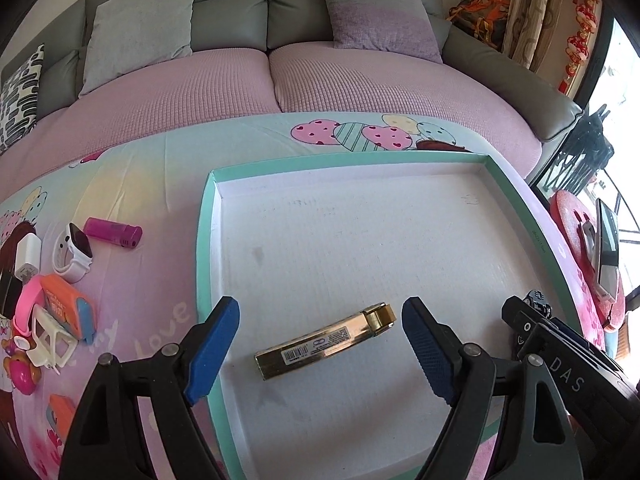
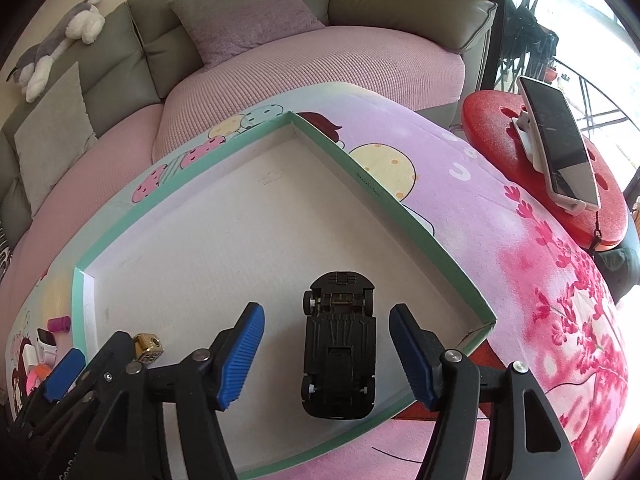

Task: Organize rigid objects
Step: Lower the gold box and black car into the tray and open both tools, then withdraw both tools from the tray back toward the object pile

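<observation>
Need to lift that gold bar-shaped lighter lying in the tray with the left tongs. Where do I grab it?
Take the gold bar-shaped lighter across its long narrow body, mid-length, from above. It lies flat and slanted on the teal-rimmed cardboard tray, so turn the open left tongs to span its short width.

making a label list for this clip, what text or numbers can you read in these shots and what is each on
"DAS": white letters on the right gripper, cut off at the frame edge.
"Love": print on the cloth left of the tray.
Gold box: barcode label, digits too small to read.
Orange box: print too blurred to read.
Tray rim: small print, unreadable.
</observation>
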Motion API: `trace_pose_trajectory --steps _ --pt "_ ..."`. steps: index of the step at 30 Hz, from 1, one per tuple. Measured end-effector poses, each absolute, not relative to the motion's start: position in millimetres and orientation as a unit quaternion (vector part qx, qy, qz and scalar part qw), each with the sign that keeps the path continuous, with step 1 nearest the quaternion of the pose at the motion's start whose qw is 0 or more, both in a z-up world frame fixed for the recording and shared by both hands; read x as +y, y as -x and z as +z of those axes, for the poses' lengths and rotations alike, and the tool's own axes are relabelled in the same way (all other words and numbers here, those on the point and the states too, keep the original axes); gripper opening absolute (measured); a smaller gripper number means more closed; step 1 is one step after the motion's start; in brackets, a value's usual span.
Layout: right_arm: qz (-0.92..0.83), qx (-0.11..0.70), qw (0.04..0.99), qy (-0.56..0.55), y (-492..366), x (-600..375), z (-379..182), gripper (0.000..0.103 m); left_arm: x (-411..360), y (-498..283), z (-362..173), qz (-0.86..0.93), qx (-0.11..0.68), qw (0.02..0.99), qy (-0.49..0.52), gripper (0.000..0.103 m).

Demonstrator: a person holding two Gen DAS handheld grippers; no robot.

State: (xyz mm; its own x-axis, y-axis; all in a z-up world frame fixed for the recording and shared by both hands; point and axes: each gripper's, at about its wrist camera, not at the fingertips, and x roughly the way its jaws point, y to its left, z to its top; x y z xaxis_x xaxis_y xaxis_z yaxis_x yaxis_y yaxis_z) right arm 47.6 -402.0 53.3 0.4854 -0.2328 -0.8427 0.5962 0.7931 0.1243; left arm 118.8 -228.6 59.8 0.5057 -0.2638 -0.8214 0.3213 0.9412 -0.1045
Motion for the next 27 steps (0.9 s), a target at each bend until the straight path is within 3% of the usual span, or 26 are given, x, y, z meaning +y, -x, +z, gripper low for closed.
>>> trace_pose_trajectory --steps 5,11,27 --pt "-0.243 0.44 0.842 -0.198 -49 -398 55 0.083 -221 -121 62 -0.163 0.468 0.869 -0.013 0.085" --pt "-0.235 0.43 0.849 -0.2 -50 -394 58 0.103 -205 -122 70 -0.144 0.46 0.876 0.012 0.095" --pt "-0.181 0.423 0.877 -0.138 -71 -349 66 0.103 -119 -127 87 -0.038 0.42 0.904 0.076 0.099"
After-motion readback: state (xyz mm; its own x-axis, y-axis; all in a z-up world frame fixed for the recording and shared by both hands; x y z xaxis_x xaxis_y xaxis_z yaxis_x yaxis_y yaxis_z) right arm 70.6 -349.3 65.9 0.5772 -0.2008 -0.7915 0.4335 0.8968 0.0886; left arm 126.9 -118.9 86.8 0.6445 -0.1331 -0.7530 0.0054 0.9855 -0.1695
